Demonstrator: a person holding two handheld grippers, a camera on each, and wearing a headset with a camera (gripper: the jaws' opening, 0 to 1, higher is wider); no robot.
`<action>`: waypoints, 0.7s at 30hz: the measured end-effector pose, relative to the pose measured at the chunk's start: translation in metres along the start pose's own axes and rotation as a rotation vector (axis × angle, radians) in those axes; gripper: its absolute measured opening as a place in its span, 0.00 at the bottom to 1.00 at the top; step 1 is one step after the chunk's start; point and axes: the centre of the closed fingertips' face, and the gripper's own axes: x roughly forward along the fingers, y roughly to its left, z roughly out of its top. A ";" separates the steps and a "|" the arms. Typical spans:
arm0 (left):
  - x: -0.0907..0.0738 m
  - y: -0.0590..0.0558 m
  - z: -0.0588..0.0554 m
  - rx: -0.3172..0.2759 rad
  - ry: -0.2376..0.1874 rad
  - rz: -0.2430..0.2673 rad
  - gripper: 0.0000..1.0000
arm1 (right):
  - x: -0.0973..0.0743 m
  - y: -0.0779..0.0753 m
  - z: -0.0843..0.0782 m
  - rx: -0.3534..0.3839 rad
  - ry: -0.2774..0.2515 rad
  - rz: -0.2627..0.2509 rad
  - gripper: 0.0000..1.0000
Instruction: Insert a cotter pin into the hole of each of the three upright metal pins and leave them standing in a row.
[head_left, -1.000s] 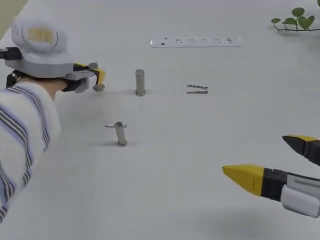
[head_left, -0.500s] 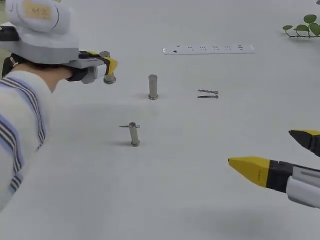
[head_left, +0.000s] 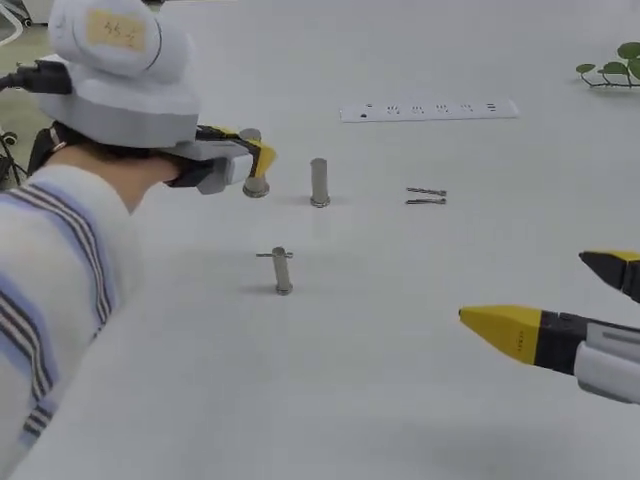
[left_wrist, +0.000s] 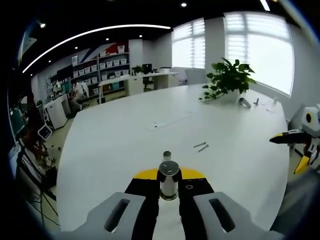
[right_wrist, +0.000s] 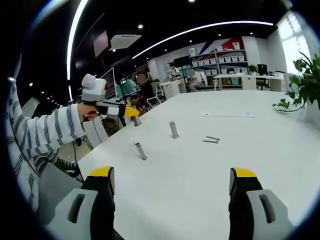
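My left gripper (head_left: 255, 165) is shut on a short metal pin (head_left: 254, 182), held upright at table level at the back left; whether its base touches the table I cannot tell. Between the jaws in the left gripper view stands the same pin (left_wrist: 169, 179). A second bare pin (head_left: 319, 183) stands just right of it. Nearer me stands a third pin (head_left: 283, 272) with a cotter pin through its top. Two loose cotter pins (head_left: 426, 196) lie to the right. My right gripper (head_left: 545, 298) hovers open at the lower right, nothing between its fingers (right_wrist: 102, 176).
A white power strip (head_left: 430, 110) lies along the far side of the white table (head_left: 360, 380). A leafy plant sprig (head_left: 612, 72) reaches in at the far right corner. A striped sleeve (head_left: 60, 290) covers the left foreground.
The left gripper has carried its pin to the right, closer to the bare middle pin. The right gripper has stayed open in about the same place; the head camera has shifted.
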 end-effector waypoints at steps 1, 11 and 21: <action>-0.003 -0.006 -0.002 -0.002 -0.003 -0.006 0.09 | 0.000 -0.001 0.000 -0.004 0.000 -0.002 0.94; -0.011 -0.041 -0.034 -0.070 0.014 -0.051 0.09 | -0.002 -0.002 0.000 -0.008 -0.009 0.002 0.94; -0.014 -0.057 -0.066 -0.086 0.040 -0.037 0.09 | -0.004 -0.002 -0.002 -0.013 -0.010 0.005 0.94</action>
